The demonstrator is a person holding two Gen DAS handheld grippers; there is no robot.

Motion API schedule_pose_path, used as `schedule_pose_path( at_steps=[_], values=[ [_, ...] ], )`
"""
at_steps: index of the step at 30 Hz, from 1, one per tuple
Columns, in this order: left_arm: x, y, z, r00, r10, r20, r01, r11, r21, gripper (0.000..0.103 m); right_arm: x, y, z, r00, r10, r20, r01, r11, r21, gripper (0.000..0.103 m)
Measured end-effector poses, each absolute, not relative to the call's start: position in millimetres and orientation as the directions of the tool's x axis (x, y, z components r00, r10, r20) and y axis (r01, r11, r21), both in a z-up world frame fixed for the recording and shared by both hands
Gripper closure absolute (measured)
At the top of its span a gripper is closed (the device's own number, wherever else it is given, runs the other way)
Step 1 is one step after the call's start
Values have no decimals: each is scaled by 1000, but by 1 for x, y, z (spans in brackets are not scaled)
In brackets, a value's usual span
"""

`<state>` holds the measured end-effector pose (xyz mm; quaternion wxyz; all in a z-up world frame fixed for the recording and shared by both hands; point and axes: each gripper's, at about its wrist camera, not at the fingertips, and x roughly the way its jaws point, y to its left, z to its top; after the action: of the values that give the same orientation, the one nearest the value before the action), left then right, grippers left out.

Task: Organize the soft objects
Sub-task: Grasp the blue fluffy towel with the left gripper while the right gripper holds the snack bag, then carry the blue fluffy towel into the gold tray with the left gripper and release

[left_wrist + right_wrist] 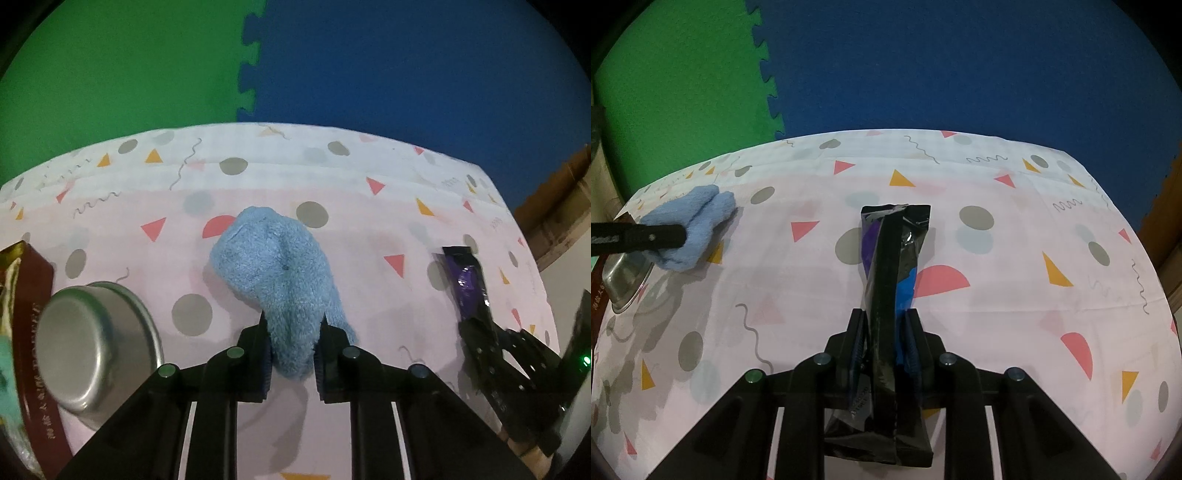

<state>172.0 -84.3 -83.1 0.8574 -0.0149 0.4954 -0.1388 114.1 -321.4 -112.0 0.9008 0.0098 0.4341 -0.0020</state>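
Note:
My left gripper (pixel 293 325) is shut on a fluffy light-blue sock (pixel 273 266) and holds it over the patterned tablecloth. The sock also shows at the far left of the right wrist view (pixel 694 225), with the left gripper's finger across it. My right gripper (pixel 884 325) is shut on a black and purple snack packet (pixel 890 266), held edge-up between the pads. In the left wrist view the packet (pixel 469 280) and the right gripper (pixel 491 354) are at the right.
A steel bowl (pixel 92 343) lies tipped at the left, next to a dark red box (pixel 33 332); the bowl also shows in the right wrist view (pixel 624 284). The table's far edge (pixel 295 127) meets green and blue foam mats.

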Motion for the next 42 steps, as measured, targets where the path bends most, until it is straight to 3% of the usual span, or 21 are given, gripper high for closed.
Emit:
schedule_pose_path(
  at_steps=[27,42],
  values=[
    [91,-34,9,575,-248,-780,223,964,-142,87,114,-322,-112,624,9,-782,15,1000,24,80],
    [78,68,22,615,-66,-786,43,998,-50,87,114,-321,-112,623,5,-782,16,1000,19,80]
  ],
)
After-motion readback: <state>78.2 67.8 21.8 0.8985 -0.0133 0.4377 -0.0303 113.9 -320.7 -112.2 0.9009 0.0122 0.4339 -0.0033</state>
